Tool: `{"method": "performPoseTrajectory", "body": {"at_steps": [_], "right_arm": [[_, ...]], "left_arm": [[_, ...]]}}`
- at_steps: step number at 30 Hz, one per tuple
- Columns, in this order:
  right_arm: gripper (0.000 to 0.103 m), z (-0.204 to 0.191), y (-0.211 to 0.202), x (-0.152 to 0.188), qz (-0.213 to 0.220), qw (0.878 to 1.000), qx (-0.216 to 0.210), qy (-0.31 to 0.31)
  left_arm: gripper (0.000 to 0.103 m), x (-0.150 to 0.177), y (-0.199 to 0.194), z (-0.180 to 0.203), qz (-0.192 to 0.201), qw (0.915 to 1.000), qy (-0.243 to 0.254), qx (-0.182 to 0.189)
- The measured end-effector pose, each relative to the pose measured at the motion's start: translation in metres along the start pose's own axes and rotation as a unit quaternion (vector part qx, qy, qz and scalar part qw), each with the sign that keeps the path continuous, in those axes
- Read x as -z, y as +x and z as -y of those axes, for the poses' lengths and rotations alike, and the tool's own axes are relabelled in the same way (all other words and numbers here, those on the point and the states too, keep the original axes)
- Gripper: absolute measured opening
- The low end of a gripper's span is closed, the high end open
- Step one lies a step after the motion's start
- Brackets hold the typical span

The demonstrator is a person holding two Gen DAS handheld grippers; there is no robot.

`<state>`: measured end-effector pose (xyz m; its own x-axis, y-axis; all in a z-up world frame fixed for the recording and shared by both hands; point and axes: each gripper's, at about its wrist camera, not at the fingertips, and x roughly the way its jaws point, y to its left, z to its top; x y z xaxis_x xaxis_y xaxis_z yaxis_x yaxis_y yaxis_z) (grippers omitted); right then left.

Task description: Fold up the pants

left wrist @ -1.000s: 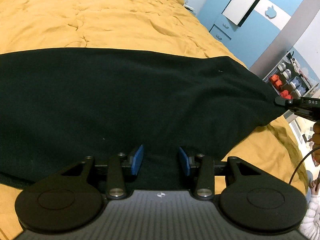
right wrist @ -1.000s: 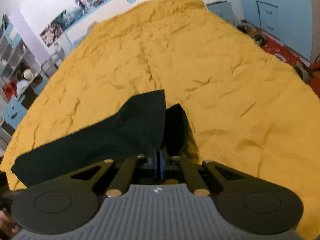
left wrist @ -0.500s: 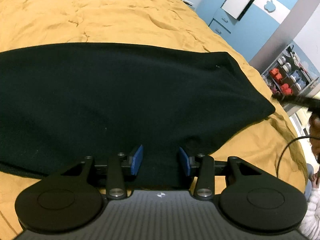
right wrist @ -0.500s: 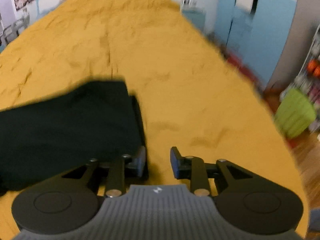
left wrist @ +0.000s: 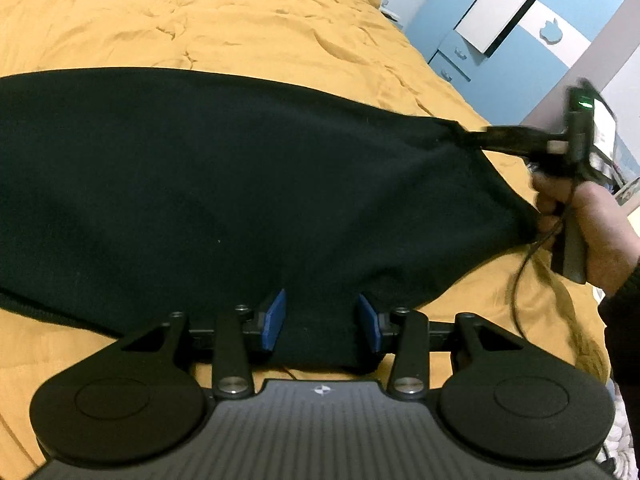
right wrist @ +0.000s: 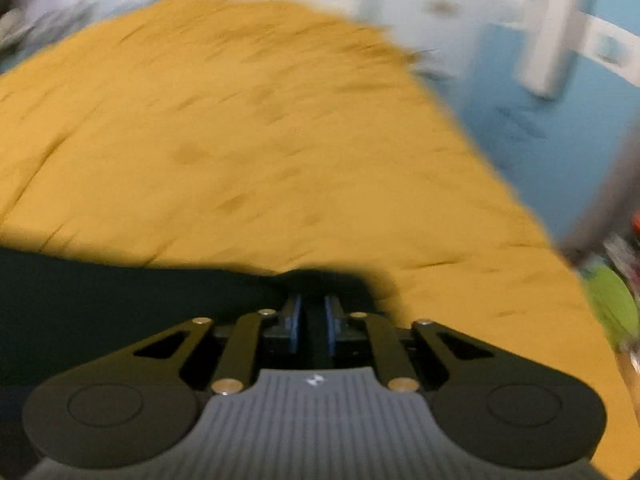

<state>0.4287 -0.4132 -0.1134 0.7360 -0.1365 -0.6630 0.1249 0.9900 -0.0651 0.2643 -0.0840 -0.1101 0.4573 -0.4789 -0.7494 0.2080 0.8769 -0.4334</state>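
Black pants (left wrist: 240,184) lie spread across a yellow bedspread (left wrist: 200,20). My left gripper (left wrist: 322,320) sits at their near edge, its blue pads shut against a bunch of the fabric. In the left wrist view a person's hand (left wrist: 596,232) carries my right gripper (left wrist: 472,138) at the pants' far right corner. The right wrist view is blurred. There my right gripper (right wrist: 312,318) has its jaws closing, a narrow gap still left, with the dark pants (right wrist: 120,312) between and ahead of the pads.
The bedspread (right wrist: 240,140) stretches far beyond the pants. A blue and white wardrobe (left wrist: 520,52) stands past the bed's right edge. A cable (left wrist: 520,272) hangs from the right gripper. Something green (right wrist: 612,304) stands on the floor at the right.
My right gripper let go of a pants corner, opened, swung across the bed and now narrows around the pants' far right corner. The left gripper kept its place and opening.
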Motion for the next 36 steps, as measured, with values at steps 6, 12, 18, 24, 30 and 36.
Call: {"method": "performPoseTrajectory", "body": {"at_steps": [6,12,18,24,30,36], "right_arm": [[0.027,0.011,-0.07,0.026,0.026,0.995,-0.094,-0.032],[0.042,0.032,-0.087,0.09,-0.052,0.996,-0.058,-0.051],[0.039,0.022,-0.134,0.107,-0.002,0.998,-0.058,0.001],[0.039,-0.083,-0.151,0.097,0.039,0.984,-0.171,-0.027],[0.039,-0.222,-0.163,0.083,0.038,0.957,-0.282,-0.063],[0.039,-0.352,-0.171,0.087,0.047,0.931,-0.342,-0.119]], "left_arm": [[0.049,0.002,0.002,-0.004,0.008,0.9998,-0.015,0.003],[0.049,0.002,-0.011,-0.012,0.014,0.9991,-0.032,0.023],[0.06,0.011,-0.096,-0.052,0.134,0.9882,-0.074,-0.007],[0.068,0.016,-0.194,-0.179,0.205,0.9533,-0.206,-0.081],[0.068,0.032,-0.258,-0.319,0.252,0.8921,-0.354,-0.126],[0.069,0.033,-0.246,-0.397,0.269,0.844,-0.451,-0.11]]}}
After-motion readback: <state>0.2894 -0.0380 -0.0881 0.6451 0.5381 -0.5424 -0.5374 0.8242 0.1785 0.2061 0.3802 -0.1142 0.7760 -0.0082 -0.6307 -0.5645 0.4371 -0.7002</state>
